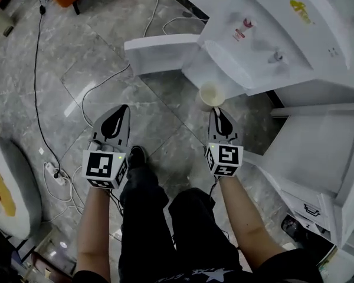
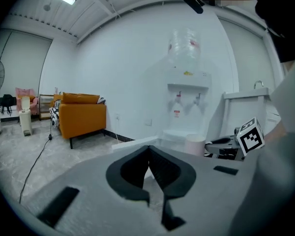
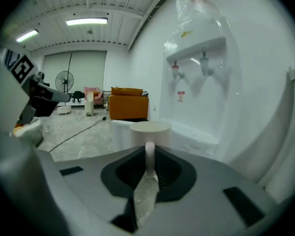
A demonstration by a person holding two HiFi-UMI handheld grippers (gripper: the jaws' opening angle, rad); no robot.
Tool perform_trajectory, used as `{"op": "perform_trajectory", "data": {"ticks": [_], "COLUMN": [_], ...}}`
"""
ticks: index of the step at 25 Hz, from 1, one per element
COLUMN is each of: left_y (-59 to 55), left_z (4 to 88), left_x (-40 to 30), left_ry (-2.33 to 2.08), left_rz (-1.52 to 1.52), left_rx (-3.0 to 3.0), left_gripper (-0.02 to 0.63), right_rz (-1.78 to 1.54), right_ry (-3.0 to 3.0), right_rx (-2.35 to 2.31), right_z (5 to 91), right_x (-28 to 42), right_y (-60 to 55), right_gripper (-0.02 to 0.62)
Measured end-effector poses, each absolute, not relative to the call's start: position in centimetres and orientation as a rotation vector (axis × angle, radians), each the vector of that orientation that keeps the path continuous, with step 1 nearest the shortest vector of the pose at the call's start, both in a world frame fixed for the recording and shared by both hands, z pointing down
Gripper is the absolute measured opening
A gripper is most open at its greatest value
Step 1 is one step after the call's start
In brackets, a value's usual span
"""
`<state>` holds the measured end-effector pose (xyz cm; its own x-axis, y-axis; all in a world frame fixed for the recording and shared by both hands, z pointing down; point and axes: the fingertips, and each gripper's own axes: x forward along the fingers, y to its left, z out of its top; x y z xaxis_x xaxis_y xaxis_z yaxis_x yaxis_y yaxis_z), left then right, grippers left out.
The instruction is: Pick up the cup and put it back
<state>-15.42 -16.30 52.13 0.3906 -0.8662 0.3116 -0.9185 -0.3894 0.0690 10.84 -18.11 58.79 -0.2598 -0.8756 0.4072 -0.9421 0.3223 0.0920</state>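
- Ahead of the right gripper [image 1: 218, 112]: cup [image 1: 212, 94], cream, upright, mouth up, close by the lower front of the white water dispenser [image 1: 271, 34].
- Between that gripper's jaws: the cup's handle [image 3: 149, 154], pinched, with the jaws drawn nearly together on it.
- Over the grey stone floor [image 1: 76, 58]: left gripper [image 1: 119, 112], jaws pressed together with nothing between them, well apart from the cup.
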Motion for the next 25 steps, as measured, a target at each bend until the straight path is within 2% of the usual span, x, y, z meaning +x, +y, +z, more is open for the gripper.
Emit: {"op": "perform_trajectory", "data": {"ticks": [6, 11, 17, 25], "left_y": [-21.9, -24.6, -26.2, -28.7], "left_z": [62.6, 68.5, 73.1, 75.3], "left_x": [-17.7, -18.2, -19.3, -18.8], "left_ry": [-1.570, -1.549, -1.563, -1.495], "left_rz": [0.305, 0.293, 0.273, 0.233], "left_rx": [2.458, 2.532, 2.552, 2.558], "left_gripper": [0.009, 0.011, 0.011, 0.011], "right_rz": [0.240, 0.229, 0.227, 0.210], "right_ry": [-2.117, -2.055, -2.016, -1.936], "right_rx": [1.716, 1.805, 1.889, 1.894], "right_z": [72.2, 79.6, 84.5, 87.3], "right_x": [13.2, 15.9, 17.8, 19.1], "right_y": [-24.0, -27.5, -31.8, -35.4], "right_gripper": [0.043, 0.043, 0.043, 0.043]}}
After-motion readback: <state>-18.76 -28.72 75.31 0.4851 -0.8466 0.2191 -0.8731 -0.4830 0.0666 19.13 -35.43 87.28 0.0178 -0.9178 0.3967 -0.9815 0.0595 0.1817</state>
